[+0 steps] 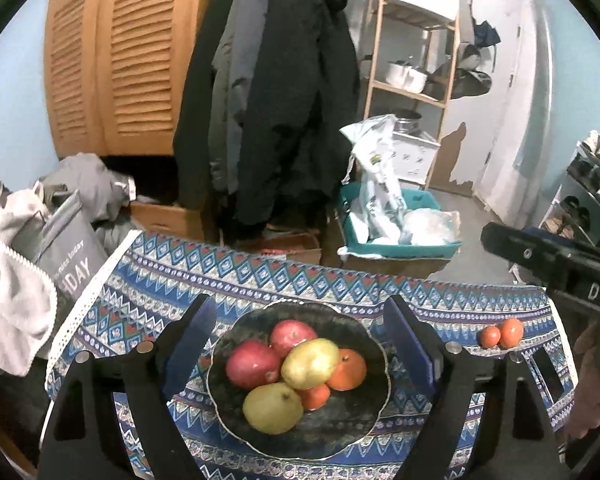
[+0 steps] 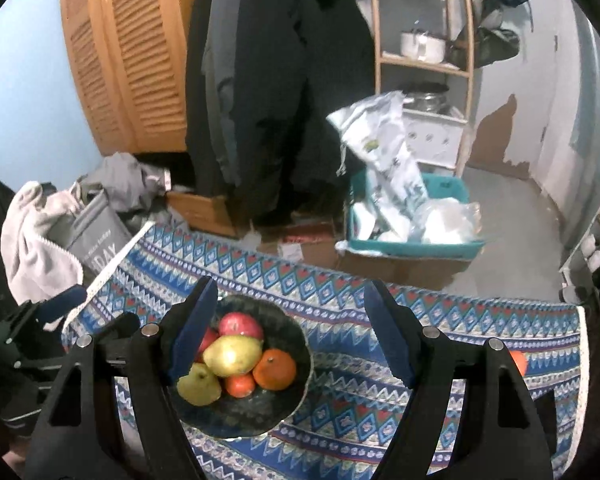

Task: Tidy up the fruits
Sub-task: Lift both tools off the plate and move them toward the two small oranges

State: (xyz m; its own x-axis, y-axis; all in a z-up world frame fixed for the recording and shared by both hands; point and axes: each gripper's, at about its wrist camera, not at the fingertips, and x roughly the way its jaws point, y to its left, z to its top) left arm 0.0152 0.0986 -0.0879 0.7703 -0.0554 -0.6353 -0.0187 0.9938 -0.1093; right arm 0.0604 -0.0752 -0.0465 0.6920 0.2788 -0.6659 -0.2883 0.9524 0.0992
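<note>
A dark scalloped bowl (image 1: 356, 416) sits on the patterned tablecloth and holds two red apples (image 1: 252, 364), two yellow pears (image 1: 310, 362), an orange (image 1: 348, 370) and a small tomato (image 1: 315, 396). Two small tomatoes (image 1: 502, 334) lie loose on the cloth to its right. My left gripper (image 1: 300, 344) is open and empty, its fingers either side of the bowl, above it. My right gripper (image 2: 288, 336) is open and empty, over the bowl's (image 2: 284, 400) right part. One loose tomato (image 2: 518, 362) peeks from behind its right finger.
The blue patterned tablecloth (image 1: 260, 280) covers the table; its far edge drops to the floor. Beyond stand hanging dark coats (image 1: 280, 100), a teal bin with bags (image 1: 400, 236), a wooden shelf (image 1: 412, 40) and laundry (image 1: 16, 264) at left. The right gripper's body (image 1: 548, 264) shows at right.
</note>
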